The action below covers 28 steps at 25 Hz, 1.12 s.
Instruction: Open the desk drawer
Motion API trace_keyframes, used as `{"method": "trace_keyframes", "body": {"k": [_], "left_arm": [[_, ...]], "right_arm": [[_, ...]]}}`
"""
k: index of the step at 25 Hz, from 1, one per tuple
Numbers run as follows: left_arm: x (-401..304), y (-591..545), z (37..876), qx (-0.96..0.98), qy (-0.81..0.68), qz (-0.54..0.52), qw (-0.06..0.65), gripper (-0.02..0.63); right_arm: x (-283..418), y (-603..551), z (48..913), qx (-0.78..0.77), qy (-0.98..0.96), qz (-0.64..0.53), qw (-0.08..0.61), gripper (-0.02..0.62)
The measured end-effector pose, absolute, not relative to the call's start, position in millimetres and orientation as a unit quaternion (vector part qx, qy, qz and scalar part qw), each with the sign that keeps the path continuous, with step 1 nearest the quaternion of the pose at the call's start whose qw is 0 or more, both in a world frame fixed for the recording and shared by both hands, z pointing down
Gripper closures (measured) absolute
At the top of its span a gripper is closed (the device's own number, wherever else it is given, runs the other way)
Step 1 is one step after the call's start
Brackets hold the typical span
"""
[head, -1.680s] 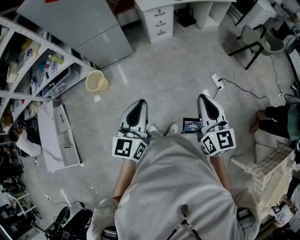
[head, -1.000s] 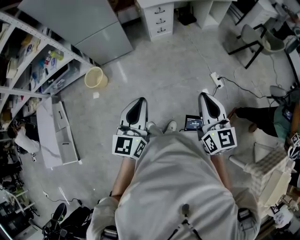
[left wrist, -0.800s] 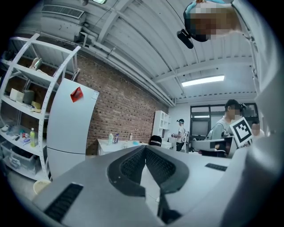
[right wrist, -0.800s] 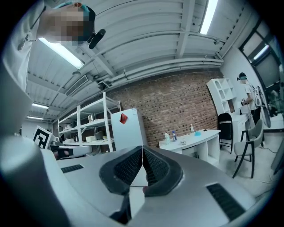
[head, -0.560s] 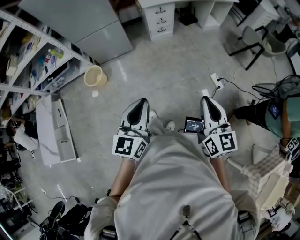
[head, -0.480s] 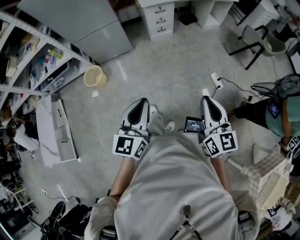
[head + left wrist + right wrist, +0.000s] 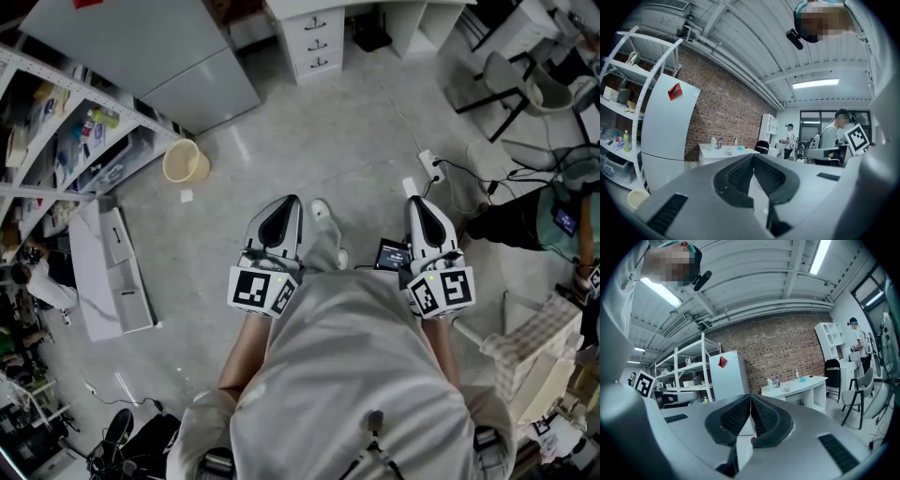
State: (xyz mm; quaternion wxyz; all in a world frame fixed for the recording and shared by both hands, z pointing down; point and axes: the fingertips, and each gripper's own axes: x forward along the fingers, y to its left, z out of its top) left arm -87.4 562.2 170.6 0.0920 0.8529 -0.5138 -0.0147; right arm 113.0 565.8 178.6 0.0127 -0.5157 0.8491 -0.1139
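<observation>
Drawers, head view: white three-drawer pedestal [image 7: 312,42] under the left end of a white desk [image 7: 412,19] at the top edge; each front carries a small dark handle, and all three fronts sit flush and shut
Gap, head view: bare concrete floor [image 7: 347,131] lies between the pedestal and both grippers, which are well apart from it
Left gripper, head view: left gripper [image 7: 286,202] is held about level before the person's body, pointing toward the pedestal
Right gripper, head view: right gripper [image 7: 417,202] runs parallel beside it, with a small lit screen [image 7: 392,253] just inside it
Surroundings, head view: grey fridge [image 7: 150,47] left of the pedestal, yellow bucket [image 7: 185,161] near the metal shelving [image 7: 66,131]
Left gripper view: jaws pressed together with nothing between them; the desk with bottles [image 7: 712,142] stands beyond, right of the fridge, and the gripper's body hides the drawers
Right gripper view: jaws closed tip to tip and empty; the desk stands against a brick wall [image 7: 787,352], and the drawers cannot be made out
</observation>
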Motion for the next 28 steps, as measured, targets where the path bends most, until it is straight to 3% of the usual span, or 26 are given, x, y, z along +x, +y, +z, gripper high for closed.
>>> {"method": "trace_keyframes", "body": {"k": [14,28], "left_arm": [[-87.9,412.0,175.6,0.857,-0.502,-0.025,0.112,0.598],[-127.1,306.2,150.0,0.860,-0.503,-0.037,0.074,0.598]], "right_arm": [[106.9,419.7,172.7,-0.522,0.846,-0.108,-0.021,0.568],[60.7,306.9,154.8,-0.513,0.852,-0.102,-0.017,0.568]]}}
